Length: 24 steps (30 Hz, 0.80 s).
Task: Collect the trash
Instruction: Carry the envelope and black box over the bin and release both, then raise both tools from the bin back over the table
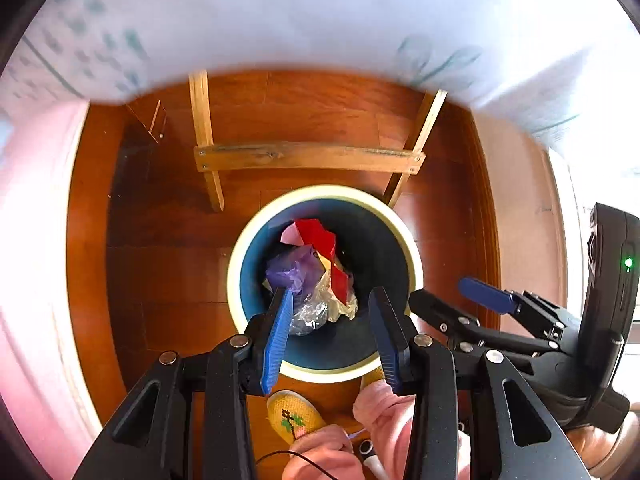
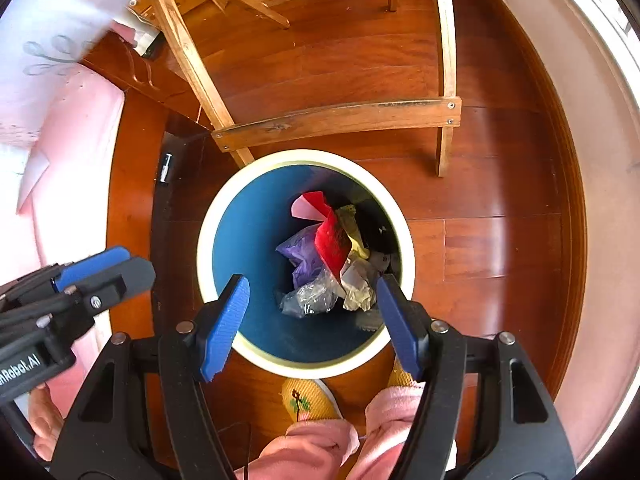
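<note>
Trash bin [image 1: 236, 280], round with a cream rim and a blue inner wall, stands on the wooden floor [image 1: 168, 264] directly below both grippers. Inside the bin lies the collected trash: a red folded paper [image 1: 324, 248] at 12 o'clock of the pile, a crumpled purple wrapper [image 1: 290, 270] at 9 o'clock, clear plastic film [image 1: 310, 312] at 6 o'clock and a pale crumpled wrapper [image 1: 342, 300] at 4 o'clock. All pieces touch one another and rest toward the middle and 3 o'clock side of the bin.

The left gripper [image 1: 330, 312] hangs above the bin with its jaws released; the two blue pads stand well apart and nothing lies between them. The right gripper [image 2: 312, 300] hangs above the same bin, its jaws also released and holding nothing. In the left wrist view the right gripper appears at 3 o'clock; in the right wrist view the left gripper appears at 9 o'clock.

A wooden chair frame [image 2: 336, 120] stands on the floor at 12 o'clock of the bin, its lower crossbar near the rim. A yellow slipper [image 2: 308, 400] with a stitched plant motif sits on the floor at 6 o'clock, just beside the bin, under pink trouser legs [image 2: 316, 448]. A pale patterned cloth [image 1: 320, 20] fills the top of the left wrist view.
</note>
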Each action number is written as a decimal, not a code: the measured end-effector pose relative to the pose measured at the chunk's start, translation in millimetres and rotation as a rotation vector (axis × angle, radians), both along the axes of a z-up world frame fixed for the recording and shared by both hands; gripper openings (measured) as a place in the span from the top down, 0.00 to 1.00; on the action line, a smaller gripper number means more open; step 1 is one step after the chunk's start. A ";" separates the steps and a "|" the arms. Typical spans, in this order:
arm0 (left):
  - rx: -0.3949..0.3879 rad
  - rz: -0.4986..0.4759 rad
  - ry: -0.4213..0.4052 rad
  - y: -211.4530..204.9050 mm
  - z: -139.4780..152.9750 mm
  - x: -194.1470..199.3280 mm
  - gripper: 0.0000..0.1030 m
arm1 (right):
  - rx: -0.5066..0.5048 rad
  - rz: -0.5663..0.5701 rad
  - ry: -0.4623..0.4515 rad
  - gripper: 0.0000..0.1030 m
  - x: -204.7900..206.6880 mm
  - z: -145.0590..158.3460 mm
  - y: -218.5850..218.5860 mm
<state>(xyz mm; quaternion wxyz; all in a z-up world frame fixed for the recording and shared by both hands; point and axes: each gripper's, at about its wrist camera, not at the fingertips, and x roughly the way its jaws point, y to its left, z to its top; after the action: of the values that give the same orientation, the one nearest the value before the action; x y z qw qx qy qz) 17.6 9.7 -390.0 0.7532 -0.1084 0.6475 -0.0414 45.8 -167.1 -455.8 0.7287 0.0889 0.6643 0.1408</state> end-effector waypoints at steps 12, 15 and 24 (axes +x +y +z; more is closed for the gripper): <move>0.055 0.015 -0.051 -0.3 138.9 -3.4 0.62 | -0.011 -0.040 -0.079 0.38 -6.7 133.3 -5.7; 0.064 0.013 -0.060 -0.5 178.8 -5.8 0.62 | -0.012 -0.060 -0.085 0.38 -10.4 174.9 -8.0; 0.107 -0.018 -0.156 4.9 316.8 -14.4 0.62 | -0.005 -0.067 -0.192 0.38 -22.3 321.6 -16.2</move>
<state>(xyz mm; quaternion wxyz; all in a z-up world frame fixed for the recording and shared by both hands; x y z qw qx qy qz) 3.2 14.5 -73.1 0.8056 -0.0589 0.5892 -0.0218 23.5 -183.3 -134.3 0.7936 0.0952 0.5883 0.1225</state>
